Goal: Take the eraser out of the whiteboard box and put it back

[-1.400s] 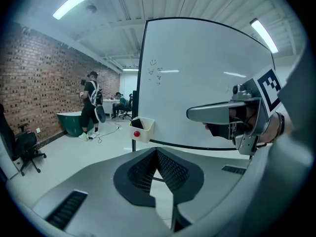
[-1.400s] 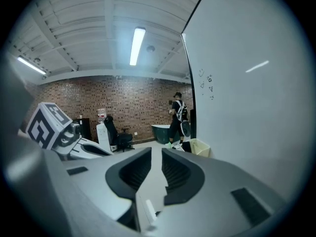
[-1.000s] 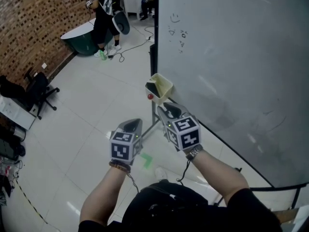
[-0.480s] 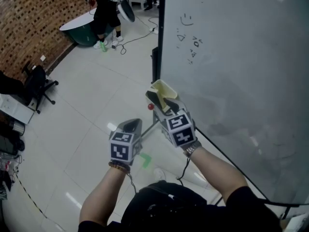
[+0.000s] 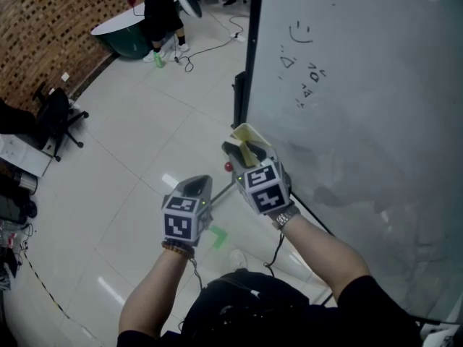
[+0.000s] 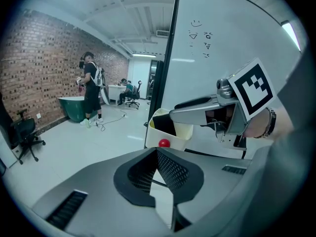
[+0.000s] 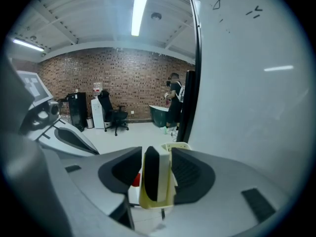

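Note:
A cream whiteboard box (image 5: 251, 134) hangs at the lower left corner of the whiteboard (image 5: 362, 85). In the right gripper view the eraser (image 7: 155, 174), black felt on a white body, stands upright in the box (image 7: 158, 201). My right gripper (image 7: 157, 163) straddles it; its jaws have just been opening, and there is a gap at the left pad (image 7: 126, 169). From the head view the right gripper (image 5: 242, 152) reaches into the box. Lower and to the left, my left gripper (image 5: 194, 188) is shut and empty, as its own view (image 6: 157, 169) confirms.
A red round magnet (image 5: 228, 167) sticks on the box's front. The whiteboard's stand leg (image 5: 226, 192) runs down to the tiled floor. Farther off are a person (image 5: 155, 13), a green tub (image 5: 126, 38) and an office chair (image 5: 54, 114) by the brick wall.
My right gripper has moved forward from just below the box until its jaws are at the box. The left gripper keeps its place in the picture.

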Motion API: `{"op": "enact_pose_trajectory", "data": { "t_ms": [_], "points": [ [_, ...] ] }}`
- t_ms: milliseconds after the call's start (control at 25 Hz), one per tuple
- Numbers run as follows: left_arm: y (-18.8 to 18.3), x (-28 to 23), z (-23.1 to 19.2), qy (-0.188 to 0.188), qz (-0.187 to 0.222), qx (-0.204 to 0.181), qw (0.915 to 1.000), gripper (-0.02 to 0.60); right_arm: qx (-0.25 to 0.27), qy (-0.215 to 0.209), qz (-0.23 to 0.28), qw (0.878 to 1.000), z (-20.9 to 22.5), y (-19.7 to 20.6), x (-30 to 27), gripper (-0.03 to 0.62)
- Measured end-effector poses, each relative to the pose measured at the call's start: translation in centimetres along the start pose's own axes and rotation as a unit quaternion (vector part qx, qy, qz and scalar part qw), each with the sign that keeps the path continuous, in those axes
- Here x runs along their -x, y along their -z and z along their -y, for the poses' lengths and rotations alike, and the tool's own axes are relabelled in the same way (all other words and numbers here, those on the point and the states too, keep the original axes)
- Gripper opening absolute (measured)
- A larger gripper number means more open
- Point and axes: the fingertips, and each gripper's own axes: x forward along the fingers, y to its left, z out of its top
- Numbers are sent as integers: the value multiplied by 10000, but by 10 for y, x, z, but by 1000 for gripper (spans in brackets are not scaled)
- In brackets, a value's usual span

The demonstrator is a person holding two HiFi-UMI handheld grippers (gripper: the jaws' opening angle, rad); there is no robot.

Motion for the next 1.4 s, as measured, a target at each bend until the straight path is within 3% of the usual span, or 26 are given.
{"op": "enact_pose_trajectory", "data": {
  "t_ms": [720, 1400],
  "points": [
    [1, -8, -11, -60, -55, 84, 9999, 0, 277, 16, -415, 9988, 2, 7, -20, 189],
    [-1, 19, -7, -143, 125, 25, 9998, 0, 179, 267, 71, 9995, 2, -9, 14, 164]
  ]
}}
